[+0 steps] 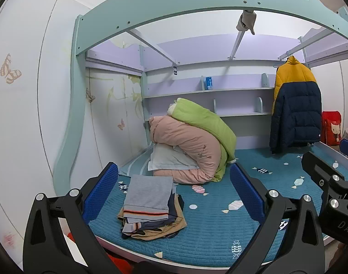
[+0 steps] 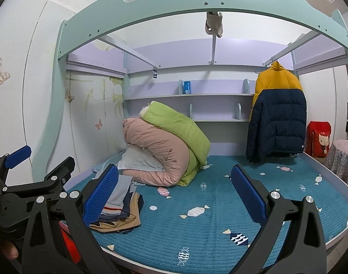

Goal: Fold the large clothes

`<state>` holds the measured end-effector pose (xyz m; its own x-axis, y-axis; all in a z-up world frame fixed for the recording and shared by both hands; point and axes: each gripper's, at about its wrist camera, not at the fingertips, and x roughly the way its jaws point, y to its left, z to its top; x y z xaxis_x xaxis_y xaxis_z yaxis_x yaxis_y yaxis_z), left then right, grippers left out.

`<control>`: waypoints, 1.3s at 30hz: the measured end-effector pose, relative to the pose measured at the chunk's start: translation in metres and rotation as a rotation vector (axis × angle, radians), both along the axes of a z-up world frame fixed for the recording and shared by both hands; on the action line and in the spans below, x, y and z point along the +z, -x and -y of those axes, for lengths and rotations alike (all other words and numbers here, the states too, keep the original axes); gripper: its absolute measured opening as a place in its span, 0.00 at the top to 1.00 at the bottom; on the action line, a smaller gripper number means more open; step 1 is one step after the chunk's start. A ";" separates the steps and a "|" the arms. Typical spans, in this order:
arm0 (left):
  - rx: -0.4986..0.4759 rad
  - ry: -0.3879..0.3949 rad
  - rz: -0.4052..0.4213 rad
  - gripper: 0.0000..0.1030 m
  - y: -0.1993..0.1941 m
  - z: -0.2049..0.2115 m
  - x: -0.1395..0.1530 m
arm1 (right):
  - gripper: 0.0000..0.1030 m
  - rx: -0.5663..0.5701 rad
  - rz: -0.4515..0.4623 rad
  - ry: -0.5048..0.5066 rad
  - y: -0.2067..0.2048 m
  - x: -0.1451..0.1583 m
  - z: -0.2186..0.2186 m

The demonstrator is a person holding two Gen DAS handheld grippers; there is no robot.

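- Folded clothes stack (image 1: 151,207) on the teal bed cover (image 1: 210,230), at 7 o'clock of the left wrist view, near the bed's front edge; grey piece with orange and dark stripes on top, navy and tan layers underneath.
- Same stack at 8 o'clock in the right wrist view, partly hidden behind a blue finger pad (image 2: 100,194).
- Left hand-held gripper (image 1: 174,194): released, jaws spread wide, nothing between the pads; stack framed between the two fingers, not touched.
- Right hand-held gripper (image 2: 174,194): released too, jaws wide apart, empty; only bare bed cover between the fingers.
- Right hand-held gripper visible at 4 o'clock edge of the left wrist view; left one at 8 o'clock edge of the right wrist view. Side by side, apart.
- Rolled pink quilt (image 1: 187,150) with green quilt (image 1: 205,123) draped over it, just behind the stack, toward 12 o'clock; white pillow (image 1: 169,159) tucked against the pink roll.
- Yellow and navy puffer jacket (image 1: 295,105) hanging from a rail at 2 o'clock, well apart from the stack.
- Red bag (image 1: 331,127) with cartoon print at 3 o'clock, beyond the bed.
- Lilac shelves (image 1: 219,91) along the back wall; small blue box (image 1: 209,82) on the upper shelf.
- Mint bunk frame (image 1: 196,2) with round cut-outs arching overhead at 12 o'clock.
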<state>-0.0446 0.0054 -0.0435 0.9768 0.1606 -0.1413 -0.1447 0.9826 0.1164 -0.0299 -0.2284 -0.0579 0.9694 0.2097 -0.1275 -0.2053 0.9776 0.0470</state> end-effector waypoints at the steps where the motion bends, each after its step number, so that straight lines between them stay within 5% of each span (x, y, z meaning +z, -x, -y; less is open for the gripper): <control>1: 0.000 0.000 -0.001 0.05 0.000 -0.001 0.000 | 0.07 -0.001 0.001 0.002 0.001 0.000 -0.001; 39: 0.014 0.010 -0.005 0.05 -0.001 -0.003 0.003 | 0.07 0.003 0.011 0.021 -0.004 0.003 -0.001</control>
<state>-0.0437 0.0084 -0.0406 0.9739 0.1724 -0.1479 -0.1575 0.9817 0.1070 -0.0260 -0.2271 -0.0550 0.9701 0.2105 -0.1209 -0.2091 0.9776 0.0238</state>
